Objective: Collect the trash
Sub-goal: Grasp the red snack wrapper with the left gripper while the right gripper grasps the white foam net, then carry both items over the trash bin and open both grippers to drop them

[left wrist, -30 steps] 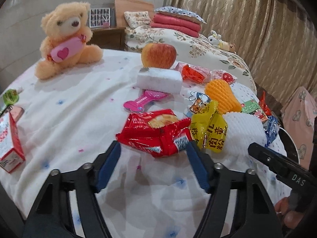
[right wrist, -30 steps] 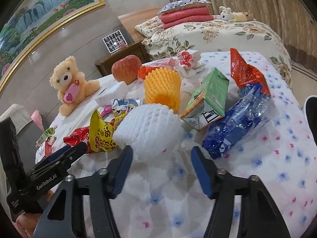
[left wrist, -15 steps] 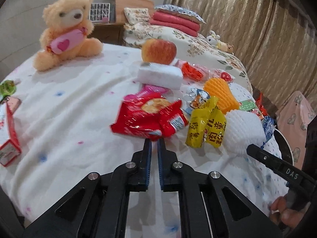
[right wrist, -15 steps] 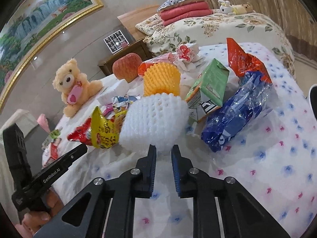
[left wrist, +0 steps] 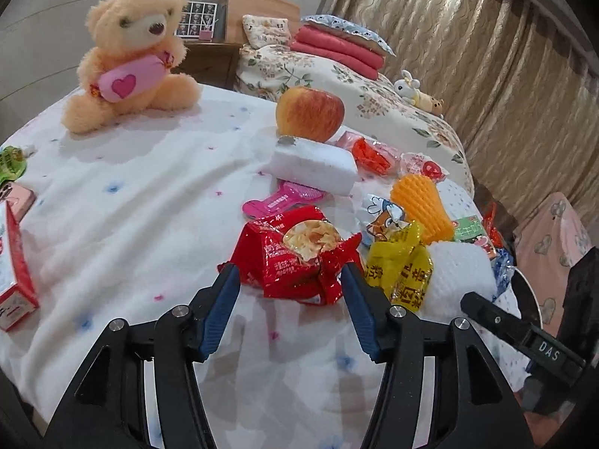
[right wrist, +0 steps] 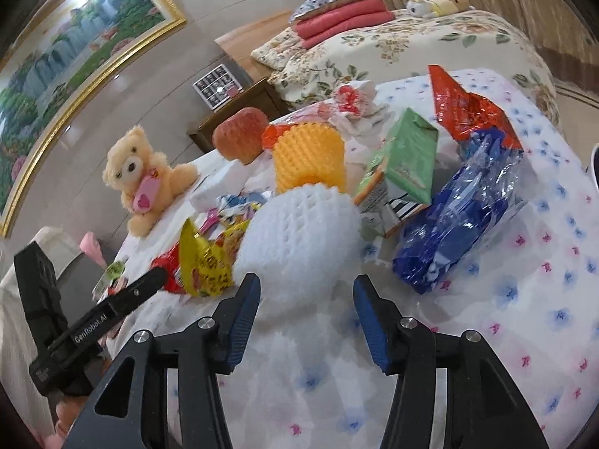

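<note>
Trash on my flowered bedsheet: crumpled red snack wrapper (left wrist: 299, 258) lying flat, yellow wrapper (left wrist: 398, 273) touching its right side, white foam fruit net (right wrist: 299, 232) just beside that, orange foam net (right wrist: 309, 155) upright behind. Green carton (right wrist: 406, 166) tilted, blue plastic bag (right wrist: 460, 224) alongside, red-orange wrapper (right wrist: 468, 106) standing behind it.

The left black two-finger gripper (left wrist: 286, 280) has angular open-framed arms, round silver screw heads at the joints and ribbed blue pads (left wrist: 221, 308) lining the fingers. The right black two-finger gripper (right wrist: 306, 292) is built alike, with the same silver screws and blue pads (right wrist: 368, 318). White lettering on their bodies reads "DAS" and "GenRobot.AI".
</note>
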Tool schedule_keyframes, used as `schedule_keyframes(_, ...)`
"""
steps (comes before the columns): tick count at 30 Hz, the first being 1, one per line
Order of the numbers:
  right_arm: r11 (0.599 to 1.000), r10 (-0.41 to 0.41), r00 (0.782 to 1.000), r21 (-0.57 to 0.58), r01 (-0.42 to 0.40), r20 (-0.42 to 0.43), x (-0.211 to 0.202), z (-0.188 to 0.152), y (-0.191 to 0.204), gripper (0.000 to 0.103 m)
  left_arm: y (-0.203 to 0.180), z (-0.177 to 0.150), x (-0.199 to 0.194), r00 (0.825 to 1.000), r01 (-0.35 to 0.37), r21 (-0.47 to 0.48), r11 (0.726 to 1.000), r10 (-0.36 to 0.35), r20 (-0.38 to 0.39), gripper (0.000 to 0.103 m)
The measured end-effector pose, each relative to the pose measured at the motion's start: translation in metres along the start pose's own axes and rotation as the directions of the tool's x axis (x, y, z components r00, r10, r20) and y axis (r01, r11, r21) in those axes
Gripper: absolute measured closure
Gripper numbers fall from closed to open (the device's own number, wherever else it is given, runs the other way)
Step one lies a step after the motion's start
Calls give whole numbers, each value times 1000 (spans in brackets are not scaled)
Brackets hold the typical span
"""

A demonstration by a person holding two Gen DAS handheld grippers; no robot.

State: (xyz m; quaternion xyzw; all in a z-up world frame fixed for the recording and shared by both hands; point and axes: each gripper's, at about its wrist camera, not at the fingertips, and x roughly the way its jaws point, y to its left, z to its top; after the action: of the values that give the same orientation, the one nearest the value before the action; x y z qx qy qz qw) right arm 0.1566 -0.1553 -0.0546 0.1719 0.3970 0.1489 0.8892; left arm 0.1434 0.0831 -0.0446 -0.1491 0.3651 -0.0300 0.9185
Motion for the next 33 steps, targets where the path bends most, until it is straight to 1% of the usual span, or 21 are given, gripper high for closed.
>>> schedule_keyframes(1,1000,-6,1000,4,6,-1,2,1,-1,52,0,0,2,1000,2,1,1000,-2,-2,56)
schedule_keyframes(2,1000,-6,1000,8,6,-2,2,1,-2,55,0,0,4,1000,10,2,1000,-10,-8,69)
schedule_keyframes(3,1000,-4,1000,13,4,-6,4,2,-3,69,0,0,7,1000,23,2,1000,-23,-21,81)
schedule_keyframes(4,1000,-5,1000,11,5,-11,5,2,-3,83,0,-1,8,999,28,3,1000,-27,-26,86)
schedule_keyframes(5,1000,-6,1000,7,6,-14,6,1,-3,84,0,-1,9,999,29,5,1000,-29,-28,92)
schedule_keyframes(6,1000,-5,1000,2,5,-15,6,0,-1,85,0,-2,9,999,29,10,1000,-28,-25,94)
schedule_keyframes(10,999,6,1000,-35,-6,-3,2,-4,6,88,-3,-6,0,1000,24,34,999,-25,11,96)
schedule_keyframes(14,997,21,1000,-69,-20,13,-8,-7,12,89,-8,-8,-13,999,20,62,998,-23,43,98)
schedule_keyframes(21,998,23,999,-59,-21,40,-28,-10,2,89,-25,-10,-38,995,34,101,994,-42,87,98)
schedule_keyframes(28,999,12,997,-31,-10,70,-52,-13,-18,89,-59,-16,-53,989,101,153,983,-116,90,98)
schedule_keyframes(33,1000,-13,995,-1,13,98,-72,-15,-38,89,-91,-26,-51,984,154,207,966,-169,57,98)
